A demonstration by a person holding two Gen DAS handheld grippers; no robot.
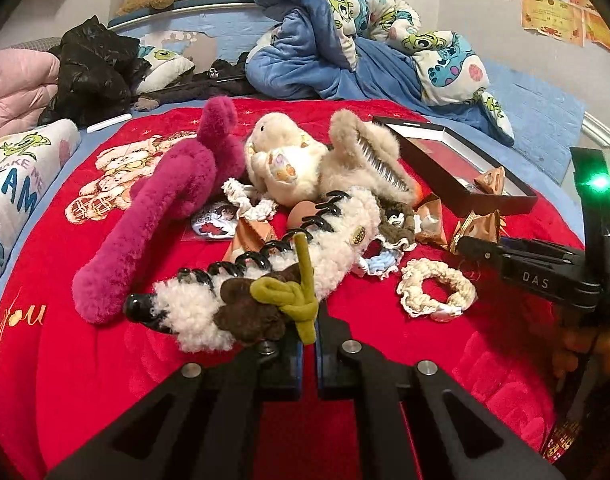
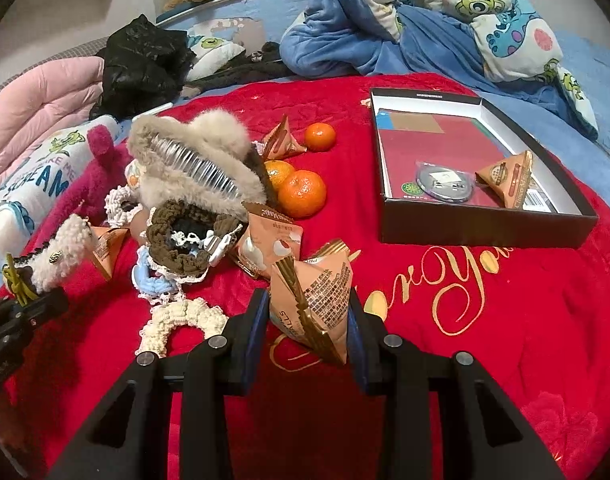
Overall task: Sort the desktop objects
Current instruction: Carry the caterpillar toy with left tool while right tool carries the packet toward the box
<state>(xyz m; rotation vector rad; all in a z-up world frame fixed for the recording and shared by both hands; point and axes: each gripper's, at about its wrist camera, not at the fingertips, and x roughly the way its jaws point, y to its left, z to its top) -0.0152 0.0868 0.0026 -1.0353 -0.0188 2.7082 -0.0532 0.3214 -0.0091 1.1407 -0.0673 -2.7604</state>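
Observation:
My left gripper [image 1: 309, 320] is shut on the olive knotted cord [image 1: 301, 300] of a fluffy white hair claw clip [image 1: 289, 256] with black teeth, which lies across the red blanket. My right gripper [image 2: 309, 312] is shut on an orange triangular snack packet [image 2: 317, 296]; it also shows at the right of the left wrist view [image 1: 481, 236]. An open black box [image 2: 485, 236] to the right holds another snack packet [image 2: 509, 180] and a round badge [image 2: 445, 186].
A pile on the red blanket [image 2: 465, 340] holds a beige fur claw clip [image 2: 201, 160], brown scrunchie [image 2: 185, 240], cream scrunchie [image 1: 437, 288], tangerines [image 2: 301, 192], magenta plush [image 1: 161, 216] and cream plush [image 1: 285, 160]. Blue bedding [image 2: 365, 32] lies behind.

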